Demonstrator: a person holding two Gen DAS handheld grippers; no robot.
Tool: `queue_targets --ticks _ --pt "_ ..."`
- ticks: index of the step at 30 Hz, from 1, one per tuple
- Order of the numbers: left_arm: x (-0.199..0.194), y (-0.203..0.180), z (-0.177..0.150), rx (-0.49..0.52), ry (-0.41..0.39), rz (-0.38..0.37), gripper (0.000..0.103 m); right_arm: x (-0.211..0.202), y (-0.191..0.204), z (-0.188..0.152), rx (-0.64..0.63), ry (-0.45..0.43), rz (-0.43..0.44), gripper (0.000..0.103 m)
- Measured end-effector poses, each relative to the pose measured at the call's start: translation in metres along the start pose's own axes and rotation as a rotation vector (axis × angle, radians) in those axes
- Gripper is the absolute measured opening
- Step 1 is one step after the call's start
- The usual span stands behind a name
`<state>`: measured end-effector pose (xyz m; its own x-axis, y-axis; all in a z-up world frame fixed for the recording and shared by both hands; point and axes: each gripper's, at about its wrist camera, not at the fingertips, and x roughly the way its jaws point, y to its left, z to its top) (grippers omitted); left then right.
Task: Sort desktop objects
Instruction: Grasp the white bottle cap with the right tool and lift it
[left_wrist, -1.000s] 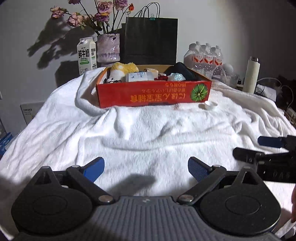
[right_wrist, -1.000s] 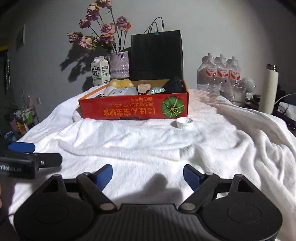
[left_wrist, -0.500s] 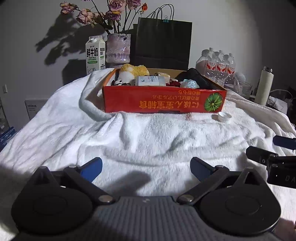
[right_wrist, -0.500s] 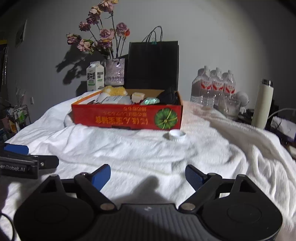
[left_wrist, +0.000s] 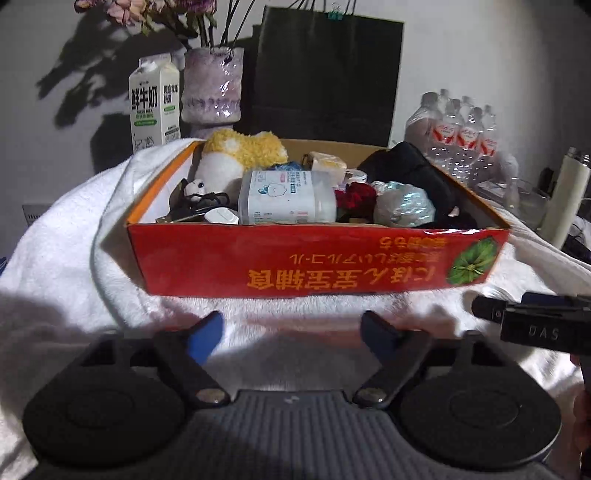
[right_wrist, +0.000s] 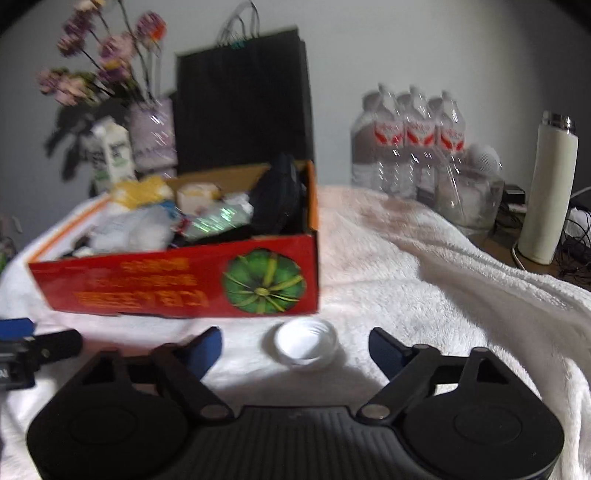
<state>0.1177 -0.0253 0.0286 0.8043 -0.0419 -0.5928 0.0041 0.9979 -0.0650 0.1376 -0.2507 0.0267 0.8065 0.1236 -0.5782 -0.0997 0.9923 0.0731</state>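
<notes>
White blanket (right_wrist: 424, 280), blurred red box (right_wrist: 177, 280), white cap (right_wrist: 306, 343) between right hand-held gripper (right_wrist: 295, 345) jaws, apart, just closing

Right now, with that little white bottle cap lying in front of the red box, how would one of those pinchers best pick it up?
Probably by its rim, from above. The cap lies open side up on the soft white blanket, so the right gripper, jaws open and just closing in on either side of it, could press its low round wall from opposite sides.
</notes>
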Motion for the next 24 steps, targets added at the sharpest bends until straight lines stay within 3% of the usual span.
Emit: queue_targets --ticks 1,2,3,4,5,10,17,24 --pt "0.007 0.002 0.002 -0.010 0.013 0.002 0.063 0.010 -0.002 0.001 0.010 0.031 -0.001 0.065" --pt "0.014 0.003 0.004 -0.019 0.028 0.001 0.046 0.017 -0.003 0.001 0.030 0.059 0.009 0.053" --pt "0.019 0.003 0.004 -0.029 0.039 0.010 0.027 0.019 -0.003 0.000 0.033 0.061 0.001 0.049" --pt "0.021 0.004 0.004 -0.037 0.042 0.025 0.018 0.019 -0.002 -0.001 0.025 0.053 -0.011 0.040" --pt "0.022 0.004 0.003 -0.039 0.046 0.032 0.008 0.016 0.001 -0.002 0.018 0.049 0.000 0.039" --pt "0.002 0.002 -0.001 -0.026 0.028 0.043 0.002 -0.004 0.021 -0.010 -0.046 0.014 0.085 0.039" --pt "-0.057 -0.007 -0.019 0.020 0.005 0.050 0.001 -0.072 0.046 -0.016 -0.086 -0.091 0.209 0.039" --pt "-0.116 -0.016 -0.054 0.040 0.006 0.023 0.002 -0.138 0.043 -0.040 -0.086 -0.161 0.259 0.039"
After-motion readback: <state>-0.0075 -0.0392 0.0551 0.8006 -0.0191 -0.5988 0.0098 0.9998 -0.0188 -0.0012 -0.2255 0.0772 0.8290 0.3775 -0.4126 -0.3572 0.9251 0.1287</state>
